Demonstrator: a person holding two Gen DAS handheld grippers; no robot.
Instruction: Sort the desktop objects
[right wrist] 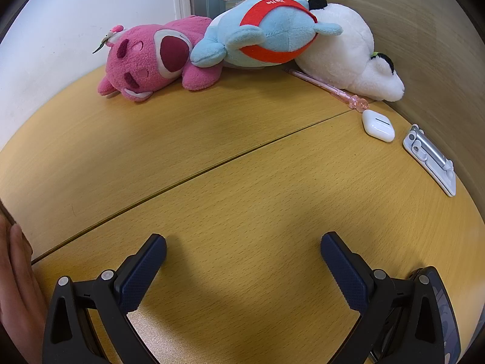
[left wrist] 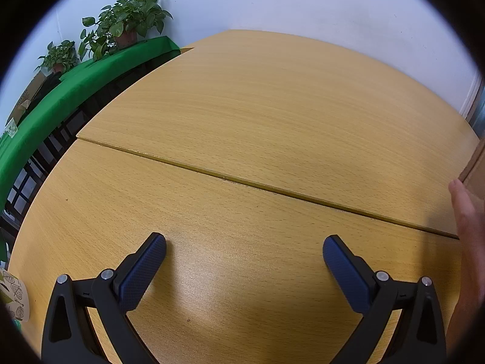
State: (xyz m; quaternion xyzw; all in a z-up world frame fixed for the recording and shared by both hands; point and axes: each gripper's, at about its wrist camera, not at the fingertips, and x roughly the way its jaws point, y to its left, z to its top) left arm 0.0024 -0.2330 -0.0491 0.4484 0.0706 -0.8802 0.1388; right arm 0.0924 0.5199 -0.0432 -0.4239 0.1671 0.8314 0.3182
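In the right wrist view, a pink plush bear [right wrist: 151,57], a blue plush with a red band [right wrist: 266,33] and a white plush [right wrist: 348,51] lie in a row at the far edge of the wooden desk [right wrist: 242,157]. A pink pen [right wrist: 327,88], a white earbud case [right wrist: 378,126] and a silver folding stand [right wrist: 430,159] lie at the right. My right gripper [right wrist: 243,242] is open above bare desk, well short of them. My left gripper [left wrist: 244,244] is open over bare wood [left wrist: 242,121].
A hand [right wrist: 15,273] shows at the left edge of the right wrist view, and a hand [left wrist: 466,212] at the right edge of the left one. Potted plants [left wrist: 127,21] stand on a green-covered shelf [left wrist: 60,91] left of the desk. A leaf-patterned cup [left wrist: 13,297] is at lower left. A dark object [right wrist: 439,303] sits behind my right finger.
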